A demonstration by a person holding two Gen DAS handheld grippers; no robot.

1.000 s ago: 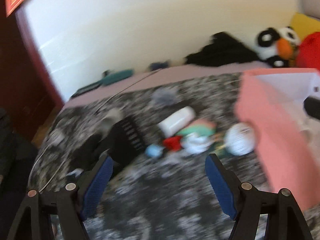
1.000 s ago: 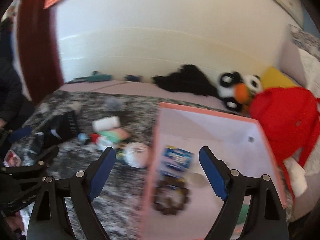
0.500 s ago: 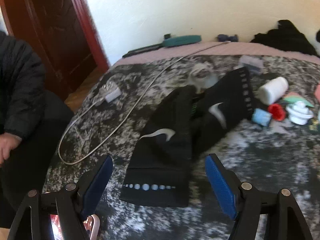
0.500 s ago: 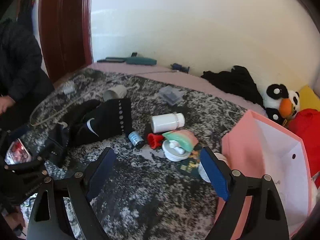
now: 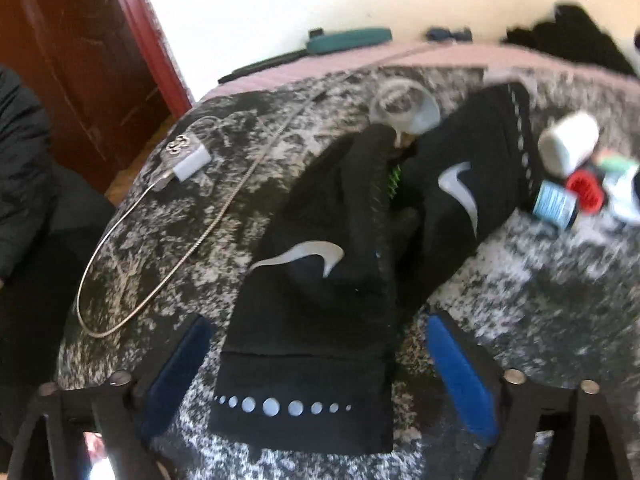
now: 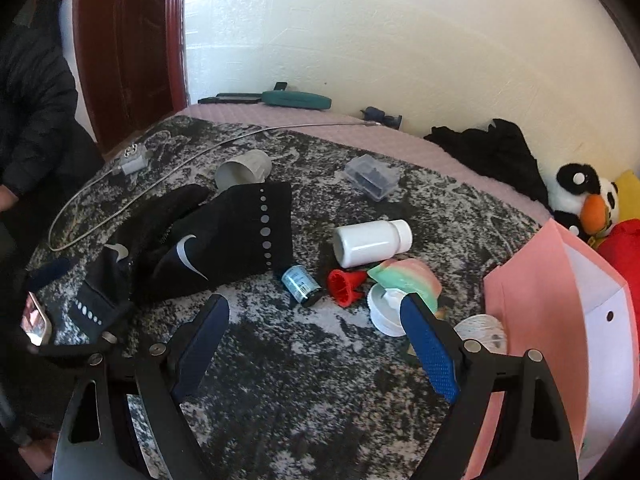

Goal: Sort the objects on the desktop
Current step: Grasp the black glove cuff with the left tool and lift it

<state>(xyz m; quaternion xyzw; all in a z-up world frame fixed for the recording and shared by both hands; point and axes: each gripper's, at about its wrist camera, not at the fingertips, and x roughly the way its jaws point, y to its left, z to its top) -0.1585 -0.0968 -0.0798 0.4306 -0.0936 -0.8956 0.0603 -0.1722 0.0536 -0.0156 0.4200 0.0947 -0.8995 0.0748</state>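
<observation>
Two black gloves with silver swooshes (image 5: 312, 280) lie crossed on the mottled grey blanket (image 5: 540, 300). My left gripper (image 5: 318, 320) hangs low over the nearer glove's dotted cuff. Its jaws are opening and straddle the cuff, and the blue pads (image 5: 456, 376) do not touch it. My right gripper (image 6: 314, 300) is open and empty over bare blanket. Just beyond it lie a small blue-labelled vial (image 6: 302, 284), a red cone-shaped cap (image 6: 346, 286), a white bottle (image 6: 372, 242), a green-and-pink piece (image 6: 408, 276) and a white round lid (image 6: 386, 312). The gloves (image 6: 224, 248) lie to its left.
A pink open box (image 6: 552, 320) stands at the right with a ball of white string (image 6: 484, 334) beside it. Farther back lie a grey cup (image 6: 242, 170), a clear case (image 6: 374, 176) and a charger with cable (image 5: 186, 156). A person in a dark jacket (image 6: 32, 92) sits at the left.
Both views have swung left and down, away from the pink box and toward the gloves. The left gripper's jaws stand wider, with the nearer glove's cuff between them now.
</observation>
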